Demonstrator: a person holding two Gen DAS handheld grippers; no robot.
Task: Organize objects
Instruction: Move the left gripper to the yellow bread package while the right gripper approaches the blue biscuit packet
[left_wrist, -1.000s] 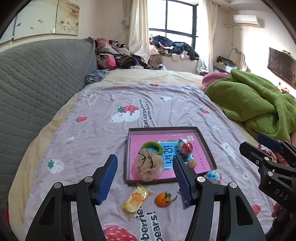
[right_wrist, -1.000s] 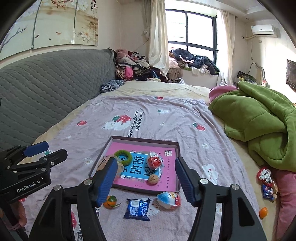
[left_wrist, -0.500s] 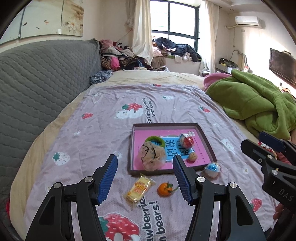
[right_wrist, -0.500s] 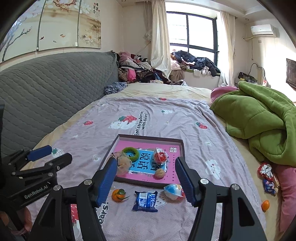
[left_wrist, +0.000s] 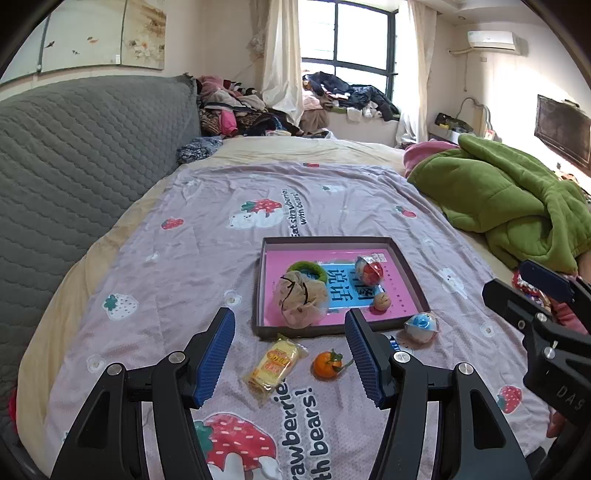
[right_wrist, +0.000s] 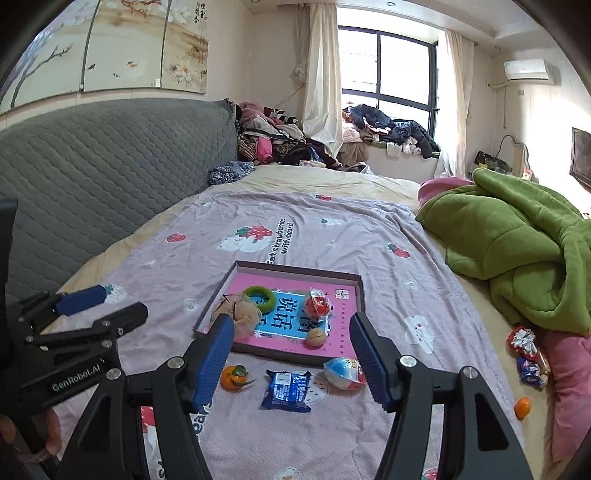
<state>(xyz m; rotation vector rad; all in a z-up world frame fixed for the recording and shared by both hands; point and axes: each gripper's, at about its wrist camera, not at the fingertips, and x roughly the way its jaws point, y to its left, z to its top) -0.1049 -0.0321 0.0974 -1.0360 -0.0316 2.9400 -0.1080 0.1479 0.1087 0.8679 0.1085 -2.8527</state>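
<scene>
- left gripper (left_wrist: 290, 356): jaws wide apart, nothing held, above the bedspread (left_wrist: 221, 258) on the near side of the tray (left_wrist: 410, 269).
- yellow snack pack (left_wrist: 275, 363): lies on the bedspread between the left gripper's fingers in its own view, just short of the tray's near wall. Long axis runs diagonally, near-left to far-right, so the jaws probably need a small twist to close across the short side.
- tangerine (left_wrist: 327, 364): just right of the pack, also outside the tray; sits close to the left gripper's right finger.
- blue packet (right_wrist: 287, 390): flat, centred between the fingers of the right gripper (right_wrist: 291, 358). Long axis roughly points away from the camera.
- round capsule toy (right_wrist: 345, 373): right of the packet, near the tray's corner.
- right gripper: also fully open and empty.
- Nearer arm: left for the pack and tangerine, right for the packet and capsule toy, though fisheye depth is hard to judge.
</scene>
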